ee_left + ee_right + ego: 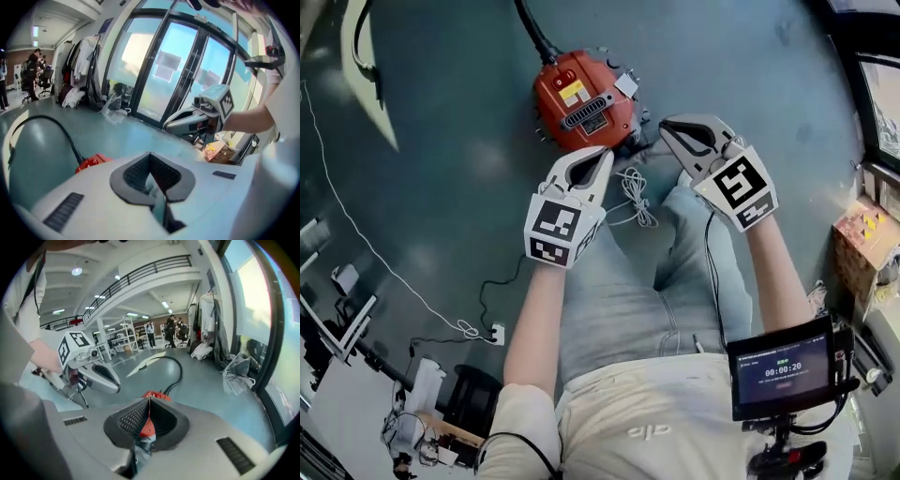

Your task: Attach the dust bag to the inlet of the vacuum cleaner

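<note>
Left gripper (602,153) and right gripper (667,128) both clenched, empty. I see no dust bag, so I'd find it before approaching the vacuum cleaner (581,98).

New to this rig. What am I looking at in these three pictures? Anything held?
No robot arm: a person holds a two-jaw gripper in each hand. The head view looks down from the person's head onto the left gripper and right gripper above their legs. The other two views come from cameras riding on each gripper, looking along its jaws. On the floor are a red vacuum cleaner with a black hose and a white cord. Both pairs of jaws are together, nothing between them. No dust bag shows.
</note>
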`<state>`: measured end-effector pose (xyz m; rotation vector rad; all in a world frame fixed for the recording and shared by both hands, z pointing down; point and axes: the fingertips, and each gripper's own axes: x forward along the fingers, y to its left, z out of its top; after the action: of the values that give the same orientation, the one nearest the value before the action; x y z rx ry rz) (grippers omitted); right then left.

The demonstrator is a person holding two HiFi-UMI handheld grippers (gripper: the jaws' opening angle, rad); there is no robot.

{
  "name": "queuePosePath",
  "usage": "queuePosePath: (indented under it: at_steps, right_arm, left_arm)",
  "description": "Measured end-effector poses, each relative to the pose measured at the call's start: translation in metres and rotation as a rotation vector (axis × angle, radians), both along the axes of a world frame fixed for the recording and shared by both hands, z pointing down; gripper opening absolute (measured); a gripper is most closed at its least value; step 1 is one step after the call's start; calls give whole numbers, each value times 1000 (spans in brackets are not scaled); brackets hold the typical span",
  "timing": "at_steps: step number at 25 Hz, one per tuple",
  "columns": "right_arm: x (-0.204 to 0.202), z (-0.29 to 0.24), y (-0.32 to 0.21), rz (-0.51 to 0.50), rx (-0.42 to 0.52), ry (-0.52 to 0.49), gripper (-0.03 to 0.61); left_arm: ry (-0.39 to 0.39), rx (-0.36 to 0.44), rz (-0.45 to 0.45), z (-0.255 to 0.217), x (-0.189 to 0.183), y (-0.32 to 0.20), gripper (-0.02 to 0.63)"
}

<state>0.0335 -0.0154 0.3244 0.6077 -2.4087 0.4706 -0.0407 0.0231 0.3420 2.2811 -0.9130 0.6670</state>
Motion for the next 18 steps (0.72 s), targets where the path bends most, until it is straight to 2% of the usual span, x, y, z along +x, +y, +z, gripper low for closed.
queuePosePath:
  at_steps: [6, 10, 15, 18]
  right_arm:
    - [-3, -151, -13, 135, 127, -168, 9]
    - [1, -250, -28, 192, 216, -238, 9]
    - [17, -338, -27, 233, 290, -303, 9]
    - [24, -390, -23, 234, 350, -330, 9]
  left_arm:
    - [128, 177, -21, -161, 17, -24, 5]
    - [228, 253, -49, -256, 18, -39, 5]
    - [296, 277, -105, -324, 18, -38, 5]
    - [330, 344, -118, -373, 22, -41, 5]
